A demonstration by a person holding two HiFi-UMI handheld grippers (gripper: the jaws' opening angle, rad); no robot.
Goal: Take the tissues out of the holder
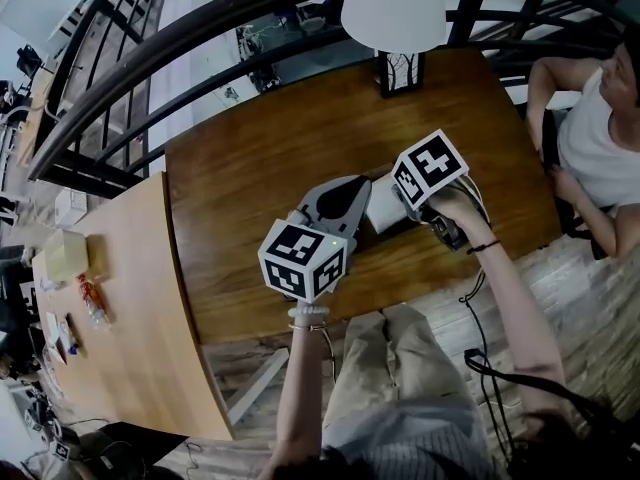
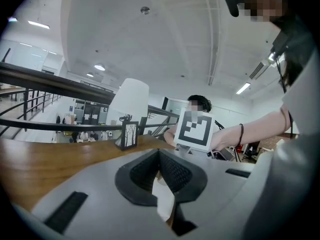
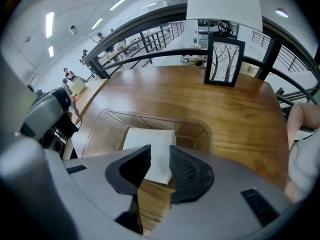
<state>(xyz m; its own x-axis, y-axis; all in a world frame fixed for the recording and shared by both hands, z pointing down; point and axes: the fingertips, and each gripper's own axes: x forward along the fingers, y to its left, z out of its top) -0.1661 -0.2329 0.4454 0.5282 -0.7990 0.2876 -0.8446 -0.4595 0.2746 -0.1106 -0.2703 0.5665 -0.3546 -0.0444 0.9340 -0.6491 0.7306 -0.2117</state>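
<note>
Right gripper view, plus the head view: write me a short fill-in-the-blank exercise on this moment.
1. The jaws of the right tool stand ____, with the tissues just beyond them.
2. The holder around the tissues is made of ____ plastic.
3. The lamp at the far edge of the table has a ____ shade.

Missing words: apart; clear; white.

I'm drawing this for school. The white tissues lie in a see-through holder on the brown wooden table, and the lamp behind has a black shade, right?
Not quite. The lamp shade is white, not black, as the head view shows. The rest holds: the white tissues lie in the see-through plastic holder on the brown wooden table.
</note>
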